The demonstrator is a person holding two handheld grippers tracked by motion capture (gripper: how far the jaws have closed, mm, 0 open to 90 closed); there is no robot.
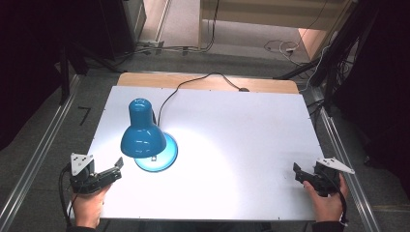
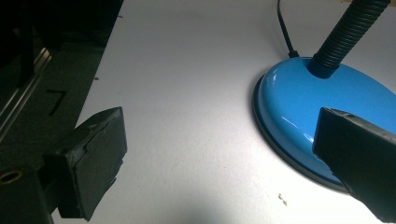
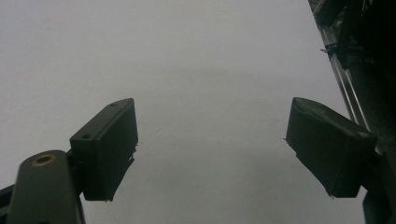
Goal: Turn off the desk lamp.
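A blue desk lamp (image 1: 141,131) stands lit on the white table (image 1: 232,145), left of centre, its shade tipped down over the round base (image 1: 162,157). A black cord (image 1: 193,83) runs from it to the table's far edge. My left gripper (image 1: 116,170) rests open at the front left, jaws pointing toward the base, a short way from it. In the left gripper view the base (image 2: 299,107) and ribbed neck (image 2: 343,35) lie just ahead on the right, with nothing between the jaws. My right gripper (image 1: 297,171) sits open at the front right over bare table (image 3: 196,70).
The table's right edge and a metal rail (image 3: 348,88) run close beside my right gripper. A metal rail (image 2: 23,86) and dark floor lie left of the table. Cables (image 1: 285,48) lie on the floor beyond the far edge.
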